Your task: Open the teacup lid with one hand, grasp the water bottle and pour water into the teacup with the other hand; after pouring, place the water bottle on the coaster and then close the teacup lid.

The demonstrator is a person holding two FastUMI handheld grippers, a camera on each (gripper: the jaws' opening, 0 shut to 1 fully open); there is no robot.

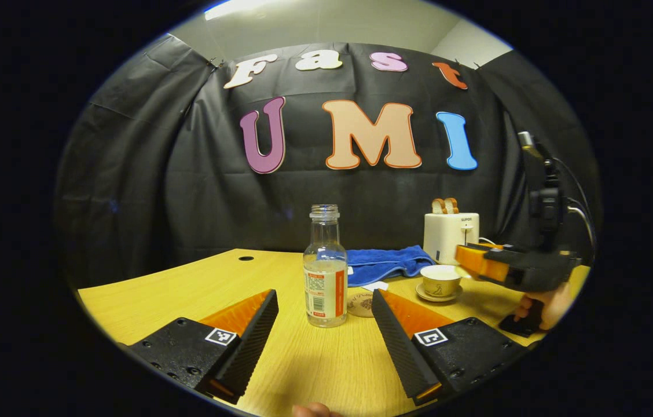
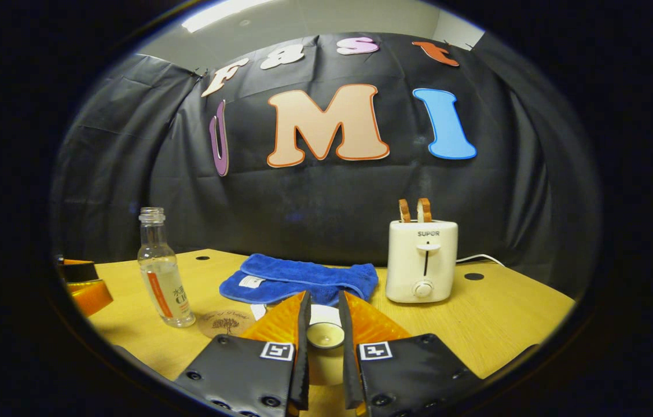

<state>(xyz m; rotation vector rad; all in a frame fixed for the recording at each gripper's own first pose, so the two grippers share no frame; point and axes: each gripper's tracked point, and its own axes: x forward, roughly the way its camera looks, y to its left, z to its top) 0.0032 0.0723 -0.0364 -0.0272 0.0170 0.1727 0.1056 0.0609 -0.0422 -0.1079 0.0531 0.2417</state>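
A clear uncapped water bottle (image 1: 325, 272) (image 2: 164, 278) with an orange-and-white label stands on the wooden table (image 1: 158, 295), part full. My left gripper (image 1: 323, 313) is open, its fingers either side of the bottle and just short of it. A round coaster (image 1: 361, 304) (image 2: 226, 322) lies right behind the bottle. The teacup (image 1: 441, 281) sits uncovered on its saucer to the right. My right gripper (image 2: 323, 295) (image 1: 477, 263) is shut on the white teacup lid (image 2: 325, 335), held beside and slightly above the cup.
A blue towel (image 1: 381, 263) (image 2: 297, 278) lies at the back of the table. Beside it stands a white toaster (image 1: 451, 234) (image 2: 422, 260) with two slices in it. A hand (image 1: 546, 307) holds the right gripper's handle.
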